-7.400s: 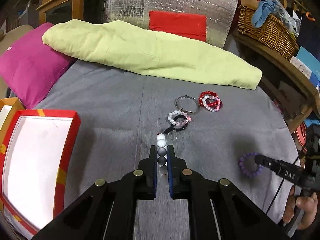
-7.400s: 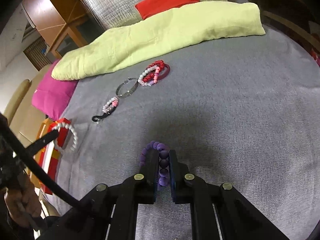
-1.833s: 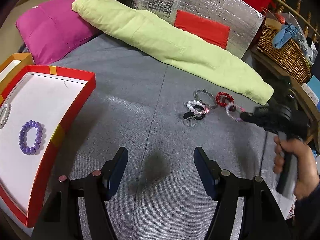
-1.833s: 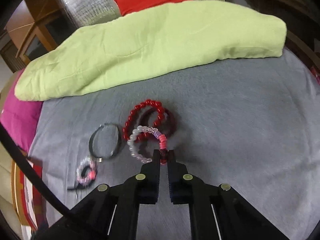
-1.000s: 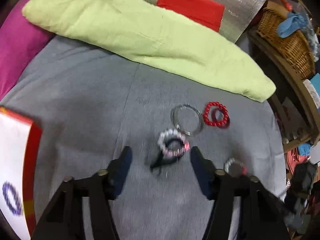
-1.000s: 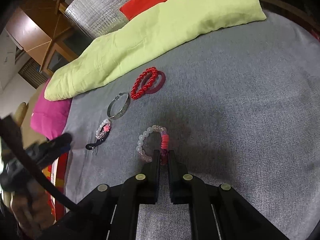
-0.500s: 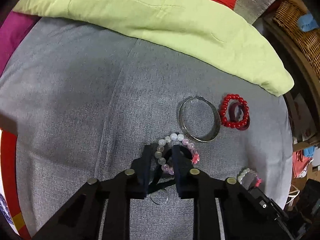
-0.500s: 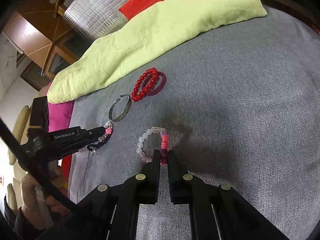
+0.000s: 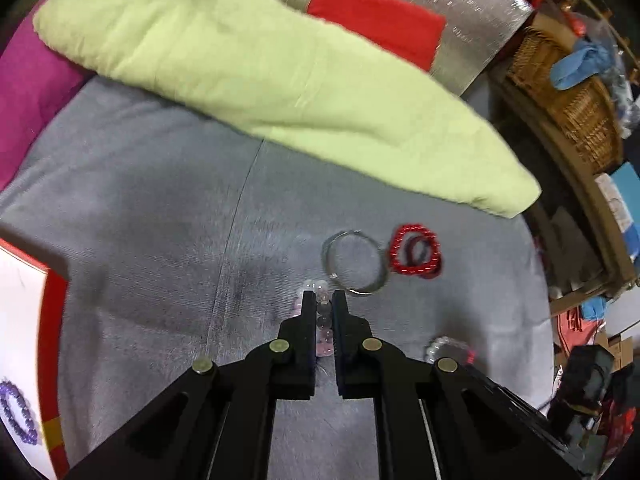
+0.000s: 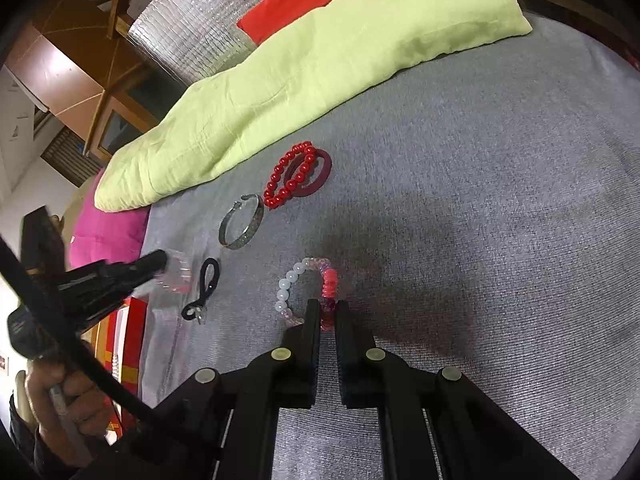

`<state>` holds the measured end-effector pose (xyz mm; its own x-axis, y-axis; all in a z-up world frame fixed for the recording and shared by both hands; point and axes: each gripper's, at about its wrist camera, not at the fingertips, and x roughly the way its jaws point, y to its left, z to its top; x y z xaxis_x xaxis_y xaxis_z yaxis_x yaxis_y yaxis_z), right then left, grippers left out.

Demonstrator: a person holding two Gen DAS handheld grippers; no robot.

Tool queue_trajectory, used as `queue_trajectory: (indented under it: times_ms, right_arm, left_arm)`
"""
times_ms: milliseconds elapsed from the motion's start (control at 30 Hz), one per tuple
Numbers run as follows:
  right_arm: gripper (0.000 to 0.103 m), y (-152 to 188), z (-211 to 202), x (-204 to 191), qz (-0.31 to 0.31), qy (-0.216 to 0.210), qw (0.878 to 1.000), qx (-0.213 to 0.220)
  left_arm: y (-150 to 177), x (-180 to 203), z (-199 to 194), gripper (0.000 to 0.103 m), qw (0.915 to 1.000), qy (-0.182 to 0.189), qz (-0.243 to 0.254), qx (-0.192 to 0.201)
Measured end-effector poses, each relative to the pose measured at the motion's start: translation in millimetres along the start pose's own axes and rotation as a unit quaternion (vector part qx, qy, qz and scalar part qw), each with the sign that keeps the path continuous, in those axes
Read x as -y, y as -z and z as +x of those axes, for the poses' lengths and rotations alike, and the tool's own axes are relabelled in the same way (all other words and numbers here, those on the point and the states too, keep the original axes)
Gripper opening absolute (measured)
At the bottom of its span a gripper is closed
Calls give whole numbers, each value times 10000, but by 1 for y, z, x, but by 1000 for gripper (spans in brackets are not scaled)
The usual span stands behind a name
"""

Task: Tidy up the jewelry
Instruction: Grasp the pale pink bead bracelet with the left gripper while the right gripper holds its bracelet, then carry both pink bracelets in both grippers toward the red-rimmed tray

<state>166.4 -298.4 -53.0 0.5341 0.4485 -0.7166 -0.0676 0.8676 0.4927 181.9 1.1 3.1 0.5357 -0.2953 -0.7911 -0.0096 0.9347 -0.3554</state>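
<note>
Left gripper point(image 9: 324, 312) clamped on pale pink-and-clear bead bracelet point(image 9: 322, 320), lifted off grey fabric surface point(image 9: 160, 220), blurred beside black cord loop point(image 10: 204, 288). Right gripper point(image 10: 328, 316) pinched on white, pink and purple bead bracelet point(image 10: 304, 288), resting on same fabric. Silver metal bangle point(image 10: 242, 226) and red bead bracelet point(image 10: 290, 180) lying just beyond, near long lime-green cushion point(image 10: 320, 68). Red-rimmed white tray point(image 9: 24, 320) at fabric's left edge, purple bead bracelet point(image 9: 18, 410) inside.

Black hand-held gripper point(image 10: 327, 312), brass screws, black cable.
</note>
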Motion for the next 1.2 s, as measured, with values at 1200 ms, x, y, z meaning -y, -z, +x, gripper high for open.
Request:
queue_trajectory:
  times_ms: [1200]
  right_arm:
    - [8, 85, -67, -97, -1037, 0, 9944, 204]
  left_arm:
    - [144, -31, -90, 8, 9910, -640, 285, 1143]
